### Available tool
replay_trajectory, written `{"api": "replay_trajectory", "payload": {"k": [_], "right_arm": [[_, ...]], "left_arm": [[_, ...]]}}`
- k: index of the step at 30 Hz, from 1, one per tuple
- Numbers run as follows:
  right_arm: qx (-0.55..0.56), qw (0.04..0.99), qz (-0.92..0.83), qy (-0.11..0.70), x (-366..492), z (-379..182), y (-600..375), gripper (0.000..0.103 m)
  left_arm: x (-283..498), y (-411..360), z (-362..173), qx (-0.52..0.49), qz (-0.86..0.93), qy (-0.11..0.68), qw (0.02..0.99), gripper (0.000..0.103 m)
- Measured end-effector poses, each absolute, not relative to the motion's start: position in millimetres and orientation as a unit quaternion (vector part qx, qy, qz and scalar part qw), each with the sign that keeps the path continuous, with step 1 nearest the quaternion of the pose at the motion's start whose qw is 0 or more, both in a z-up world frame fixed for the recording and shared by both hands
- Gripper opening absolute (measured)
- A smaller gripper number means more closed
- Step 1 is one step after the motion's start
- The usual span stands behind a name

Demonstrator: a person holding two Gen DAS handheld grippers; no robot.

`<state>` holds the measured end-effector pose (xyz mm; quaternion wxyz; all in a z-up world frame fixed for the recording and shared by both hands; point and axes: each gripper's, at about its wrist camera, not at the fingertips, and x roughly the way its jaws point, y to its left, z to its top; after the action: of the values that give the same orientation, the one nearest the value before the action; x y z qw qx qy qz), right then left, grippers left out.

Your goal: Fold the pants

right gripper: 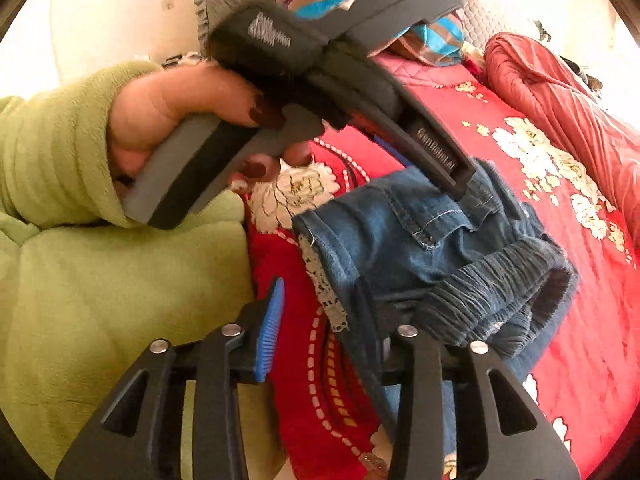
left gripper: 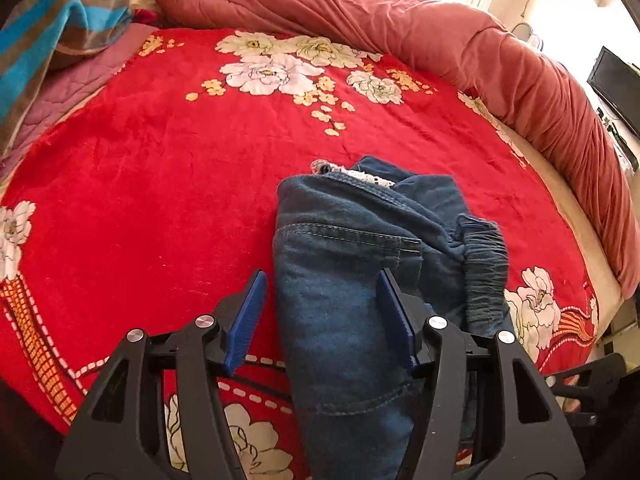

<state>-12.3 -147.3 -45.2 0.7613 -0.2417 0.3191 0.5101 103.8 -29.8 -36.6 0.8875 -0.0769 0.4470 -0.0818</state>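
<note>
A pair of blue denim pants [left gripper: 352, 264] lies bunched on a red flowered blanket [left gripper: 140, 184], with the elastic waistband [left gripper: 486, 276] to the right. My left gripper [left gripper: 322, 312] is open, its blue pads either side of the denim's left part, fabric lying between and over the right pad. In the right wrist view the pants [right gripper: 420, 240] lie ahead with the waistband [right gripper: 500, 292] at right. My right gripper [right gripper: 320, 320] is open; its right finger is tucked under the denim edge. The left gripper's body [right gripper: 320, 80], held by a hand, hangs above the pants.
A rolled red quilt [left gripper: 460, 40] runs along the bed's far and right edge. A striped blue and brown towel [left gripper: 52, 28] lies at the far left. A dark screen [left gripper: 616, 84] stands at the right. The person's green sleeve [right gripper: 80, 200] fills the right wrist view's left.
</note>
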Motion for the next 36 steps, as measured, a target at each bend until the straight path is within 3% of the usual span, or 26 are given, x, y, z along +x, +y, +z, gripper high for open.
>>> {"api": "replay_trajectory", "payload": {"k": [3, 8, 17, 27, 32, 36], "right_arm": [[-0.227, 0.764, 0.517, 0.312, -18, -31, -157, 0.042], [-0.2, 0.792, 0.5, 0.288, -16, -4, -177, 0.067], [-0.084, 0.857, 0.406, 0.306, 34, 17, -225, 0.088], [0.035, 0.855, 0.289, 0.429, 104, -34, -256, 0.088], [0.054, 0.828, 0.304, 0.467, 121, -60, -245, 0.073], [0.077, 0.811, 0.321, 0.483, 130, -75, -237, 0.072]], "left_arm": [[101, -30, -32, -0.075, -0.077, 0.442, 0.891, 0.052], [94, -32, -23, -0.069, -0.073, 0.43, 0.897, 0.057], [86, -29, -13, -0.064, -0.06, 0.412, 0.907, 0.073], [93, -21, -40, -0.095, -0.068, 0.443, 0.889, 0.073], [100, -21, -51, -0.105, -0.076, 0.457, 0.88, 0.073], [106, -24, -59, -0.111, -0.084, 0.465, 0.874, 0.073]]}}
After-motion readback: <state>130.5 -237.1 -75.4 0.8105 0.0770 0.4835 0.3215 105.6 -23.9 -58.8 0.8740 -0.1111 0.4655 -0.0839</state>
